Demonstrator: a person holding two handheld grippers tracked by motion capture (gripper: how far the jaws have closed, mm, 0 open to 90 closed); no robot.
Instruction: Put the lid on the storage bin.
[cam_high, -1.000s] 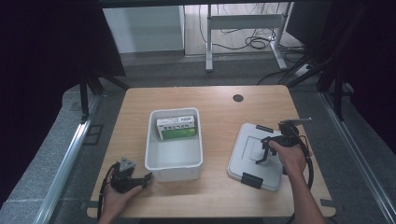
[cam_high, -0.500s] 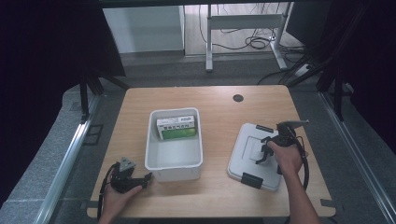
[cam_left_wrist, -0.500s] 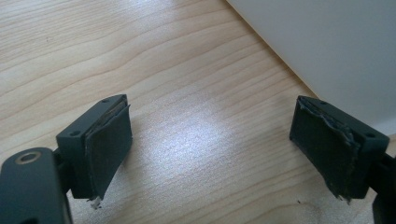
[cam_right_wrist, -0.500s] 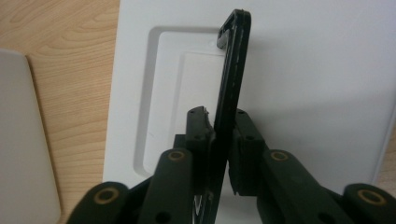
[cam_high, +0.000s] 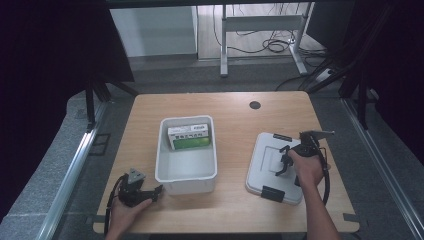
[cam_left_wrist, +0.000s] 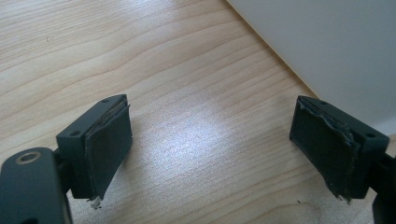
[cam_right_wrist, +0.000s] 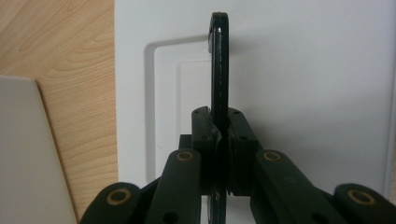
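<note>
A white lid (cam_high: 265, 160) lies flat on the wooden table (cam_high: 235, 210) at the right. My right gripper (cam_high: 284, 161) is over it. In the right gripper view the jaws have just been closing, and the right gripper (cam_right_wrist: 219, 122) is now shut on the lid's upright black handle (cam_right_wrist: 219, 60). An open white bin (cam_high: 186, 185) stands mid-table with a green and white box (cam_high: 188, 137) inside. My left gripper (cam_high: 156, 191) rests near the bin's front left corner. In its own view the left gripper (cam_left_wrist: 210, 144) is open over bare wood, beside the bin wall (cam_left_wrist: 327, 46).
Black latches sit on the lid's near edge (cam_high: 273, 193) and far edge (cam_high: 282, 137). A round cable hole (cam_high: 255, 105) marks the table's back. The table's front edge runs just behind both hands. A metal desk frame (cam_high: 260, 25) stands on the floor beyond.
The right gripper's jaws have drawn together on the lid's handle. Both hands keep their places, and the lid and bin have not moved.
</note>
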